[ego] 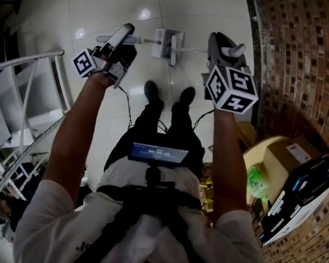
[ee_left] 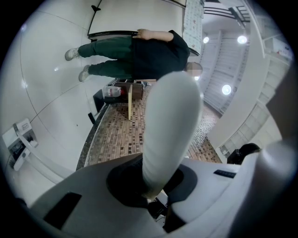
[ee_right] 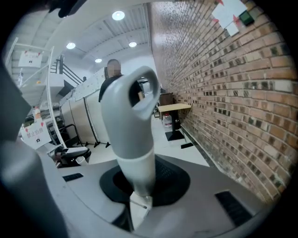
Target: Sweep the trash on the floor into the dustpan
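Trash is hard to pick out: the only loose thing on the floor [ego: 106,6] is a white object [ego: 168,44] just ahead of the person's shoes [ego: 152,91], between the 2 grippers, and I cannot tell whether it is the trash. The left gripper [ego: 121,36] has its fingers clenched on a white handle [ee_left: 172,125]. The right gripper [ego: 221,45] grasps a grey handle [ee_right: 132,121] with a hanging hole. Which one bears the dustpan is not shown. Both are held close to the handle's end, so a long tool could twist or slip in the fingers during a stroke. The brick wall [ego: 304,65] stands near on the right and could catch that tool. On glossy tile, light trash may skid past the pan.
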Available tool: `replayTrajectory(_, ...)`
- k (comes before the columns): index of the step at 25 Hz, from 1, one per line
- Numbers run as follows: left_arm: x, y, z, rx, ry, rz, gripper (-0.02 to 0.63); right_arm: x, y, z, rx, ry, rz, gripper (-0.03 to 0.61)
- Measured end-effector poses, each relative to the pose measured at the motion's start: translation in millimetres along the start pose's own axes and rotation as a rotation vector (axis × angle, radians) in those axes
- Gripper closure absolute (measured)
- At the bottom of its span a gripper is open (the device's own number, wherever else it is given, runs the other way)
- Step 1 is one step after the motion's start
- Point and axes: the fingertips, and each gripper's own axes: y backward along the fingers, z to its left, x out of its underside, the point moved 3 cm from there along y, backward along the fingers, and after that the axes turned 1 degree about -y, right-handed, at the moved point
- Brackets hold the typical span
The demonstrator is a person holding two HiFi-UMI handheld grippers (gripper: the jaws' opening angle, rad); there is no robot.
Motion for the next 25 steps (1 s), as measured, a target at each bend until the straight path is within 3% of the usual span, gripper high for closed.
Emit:
replayTrajectory(6, -11.2, 9.3, -1.4, 0.005, -0.008, -0.026, 0.594, -8.9, 7.2, -6.0, 0.053, 0.058, -0.015, 0.535)
replayTrajectory(13, -2.7, -2.5, -6.6, 0.058, -0.036, -0.064, 0.594, -15.5, 22.9, -44.6, 0.125, 0.071, -0.021, 0.537)
replayTrajectory(25, 18.8, -30.2, -7.6, 0.069, -0.030, -0.102, 0.594, -18.5, 25.5, -74.7, 0.130, 0.117, 0.009, 0.537)
